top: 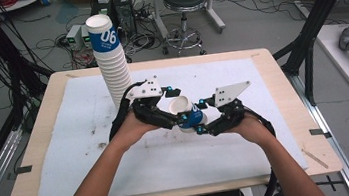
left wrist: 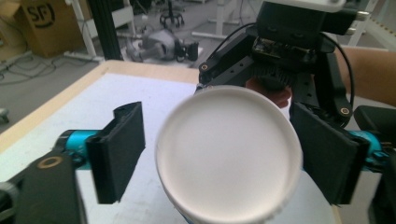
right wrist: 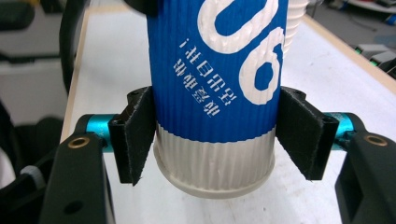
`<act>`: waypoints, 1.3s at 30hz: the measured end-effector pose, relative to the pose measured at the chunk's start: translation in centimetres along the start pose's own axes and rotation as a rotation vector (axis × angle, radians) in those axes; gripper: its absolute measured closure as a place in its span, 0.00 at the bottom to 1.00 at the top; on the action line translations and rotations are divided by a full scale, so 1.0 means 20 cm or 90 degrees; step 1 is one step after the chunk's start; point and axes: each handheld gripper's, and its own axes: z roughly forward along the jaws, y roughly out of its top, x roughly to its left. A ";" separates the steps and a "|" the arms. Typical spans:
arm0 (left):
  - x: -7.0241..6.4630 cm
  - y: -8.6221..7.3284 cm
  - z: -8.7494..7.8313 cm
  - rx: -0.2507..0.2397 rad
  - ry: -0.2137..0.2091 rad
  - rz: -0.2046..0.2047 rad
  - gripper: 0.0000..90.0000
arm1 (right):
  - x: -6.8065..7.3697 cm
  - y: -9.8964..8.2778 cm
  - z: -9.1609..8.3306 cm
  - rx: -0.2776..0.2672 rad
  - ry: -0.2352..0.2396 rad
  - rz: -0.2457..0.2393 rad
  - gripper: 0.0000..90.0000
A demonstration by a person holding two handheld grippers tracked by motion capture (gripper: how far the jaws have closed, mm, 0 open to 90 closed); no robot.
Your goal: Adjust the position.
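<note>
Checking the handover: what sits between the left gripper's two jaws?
The cup's white open mouth lies between the left gripper's jaws in the left gripper view, with a gap at one pad.

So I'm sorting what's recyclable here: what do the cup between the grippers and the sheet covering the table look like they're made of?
The cup looks like paper: a matte, finely ribbed wall printed blue over white, with a rolled rim. The tall stack of cups seems the same. The white sheet looks like soft matte foam or felt, with a slightly fuzzy, smudged surface; which one is hard to tell. The tabletop around it looks like pale wood or laminate.
</note>
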 end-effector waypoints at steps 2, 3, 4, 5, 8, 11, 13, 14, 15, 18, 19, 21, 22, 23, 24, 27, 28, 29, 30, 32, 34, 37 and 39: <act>0.00 0.01 0.00 0.016 -0.010 0.004 0.22 | 0.01 0.02 0.00 0.016 0.000 -0.017 0.36; 0.01 0.01 0.01 0.022 -0.015 0.006 0.22 | 0.01 0.02 0.00 0.017 0.002 -0.025 0.36; 0.01 0.01 0.01 0.028 -0.027 0.003 0.22 | 0.01 0.02 0.00 0.017 0.005 -0.030 0.36; 0.01 0.00 0.01 0.027 -0.040 0.006 0.26 | 0.01 0.02 0.00 0.022 0.004 -0.036 0.36; 0.01 0.00 0.01 0.034 -0.065 0.017 0.36 | 0.01 0.01 0.00 0.025 0.018 -0.033 0.35; 0.02 -0.02 0.01 0.024 -0.072 0.013 0.36 | 0.01 -0.01 -0.01 0.001 0.011 -0.015 0.28; 0.03 -0.03 0.01 0.003 -0.070 0.002 0.37 | 0.00 -0.03 -0.02 -0.050 0.006 0.019 0.24; 0.03 -0.03 0.00 -0.007 -0.068 -0.001 0.37 | 0.00 -0.04 -0.03 -0.075 -0.001 0.037 0.21; 0.04 -0.04 0.00 -0.022 -0.069 -0.007 0.37 | -0.01 -0.05 -0.04 -0.098 -0.008 0.054 0.21; 0.04 -0.06 -0.01 -0.063 -0.069 -0.023 0.37 | -0.01 -0.08 -0.03 -0.146 -0.006 0.096 0.17; 0.04 -0.06 -0.01 -0.069 -0.073 -0.022 0.37 | -0.01 -0.09 -0.02 -0.155 -0.002 0.103 0.17; 0.04 -0.07 -0.01 -0.070 -0.074 -0.025 0.37 | 0.00 -0.10 0.00 -0.157 0.009 0.113 0.17; 0.04 -0.07 -0.01 -0.070 -0.074 -0.023 0.37 | 0.00 -0.10 0.01 -0.155 0.011 0.113 0.17; 0.03 -0.07 -0.01 -0.072 -0.075 -0.021 0.37 | 0.01 -0.10 0.02 -0.150 0.015 0.113 0.17; 0.03 -0.07 -0.01 -0.072 -0.074 -0.020 0.37 | 0.01 -0.10 0.03 -0.150 0.016 0.110 0.17; 0.04 -0.07 -0.02 -0.078 -0.069 -0.018 0.37 | 0.00 -0.10 0.02 -0.163 0.021 0.115 0.17; 0.05 -0.07 -0.02 -0.078 -0.060 -0.019 0.37 | 0.00 -0.10 0.00 -0.173 0.018 0.118 0.17; 0.05 -0.07 -0.02 -0.079 -0.059 -0.022 0.37 | 0.00 -0.10 -0.02 -0.187 0.022 0.120 0.17; 0.05 -0.07 -0.03 -0.079 -0.058 -0.022 0.37 | 0.00 -0.10 -0.02 -0.190 0.022 0.122 0.17; 0.05 -0.07 -0.03 -0.085 -0.061 -0.021 0.37 | 0.00 -0.10 -0.03 -0.192 0.026 0.120 0.17; 0.05 -0.07 -0.03 -0.093 -0.071 -0.021 0.37 | 0.01 -0.10 -0.01 -0.168 0.021 0.114 0.17; 0.03 -0.06 -0.01 -0.097 -0.091 -0.013 0.37 | 0.01 -0.10 0.03 -0.144 0.034 0.112 0.17; 0.02 -0.06 -0.01 -0.097 -0.096 -0.012 0.37 | 0.02 -0.09 0.06 -0.136 0.048 0.098 0.18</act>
